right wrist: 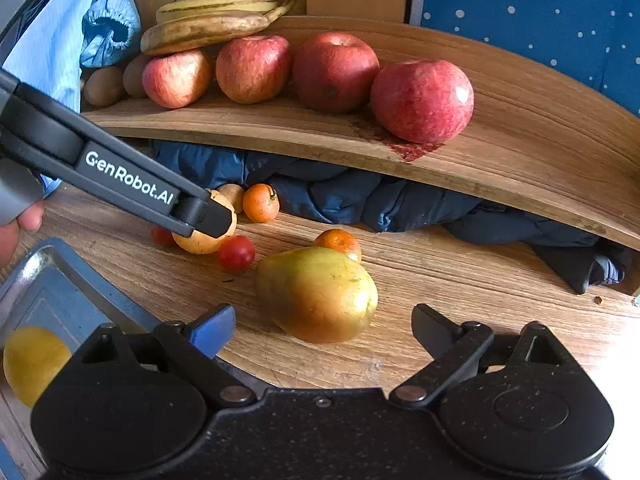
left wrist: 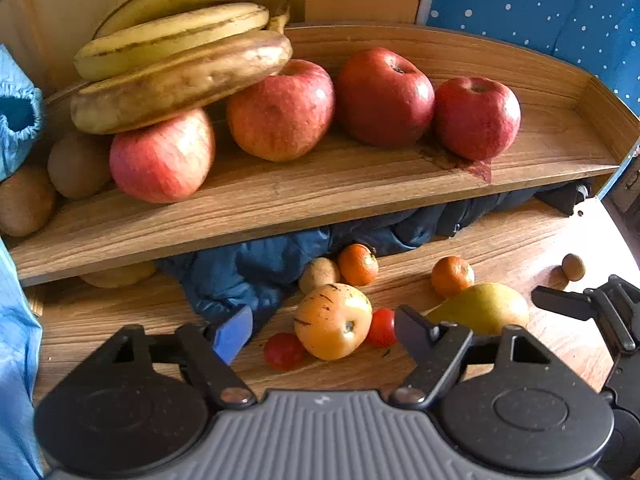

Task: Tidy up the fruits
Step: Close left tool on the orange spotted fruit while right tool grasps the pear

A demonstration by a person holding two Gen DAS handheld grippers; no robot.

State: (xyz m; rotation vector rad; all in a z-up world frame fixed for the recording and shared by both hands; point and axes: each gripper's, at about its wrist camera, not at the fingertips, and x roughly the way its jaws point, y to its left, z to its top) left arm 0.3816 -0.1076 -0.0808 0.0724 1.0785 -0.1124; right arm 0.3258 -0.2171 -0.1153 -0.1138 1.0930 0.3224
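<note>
A yellow fruit with dark streaks [left wrist: 333, 322] lies on the wooden tabletop [left wrist: 120, 312] between the fingers of my left gripper [left wrist: 323, 314], which is open; its pads stand clear of the fruit on both sides. A green-yellow pear [right wrist: 316, 292] lies just ahead of and between the fingers of my right gripper [right wrist: 323, 311], also open and not touching it. Two cherry tomatoes [left wrist: 283, 351] [left wrist: 382, 328] flank the streaked fruit. Two tangerines [left wrist: 357, 264] [left wrist: 452, 276] lie further back. In the right wrist view a left finger [right wrist: 204, 214] hangs over the streaked fruit [right wrist: 200, 242].
A curved wooden shelf [left wrist: 360, 184] above the table holds several red apples [left wrist: 384, 96], bananas [left wrist: 180, 40] and kiwis [left wrist: 78, 164]. Dark blue cloth [left wrist: 248, 272] is bunched under it. A metal tray [right wrist: 52, 280] with a yellow fruit [right wrist: 34, 362] sits at the left. A walnut [left wrist: 573, 267] lies at the right.
</note>
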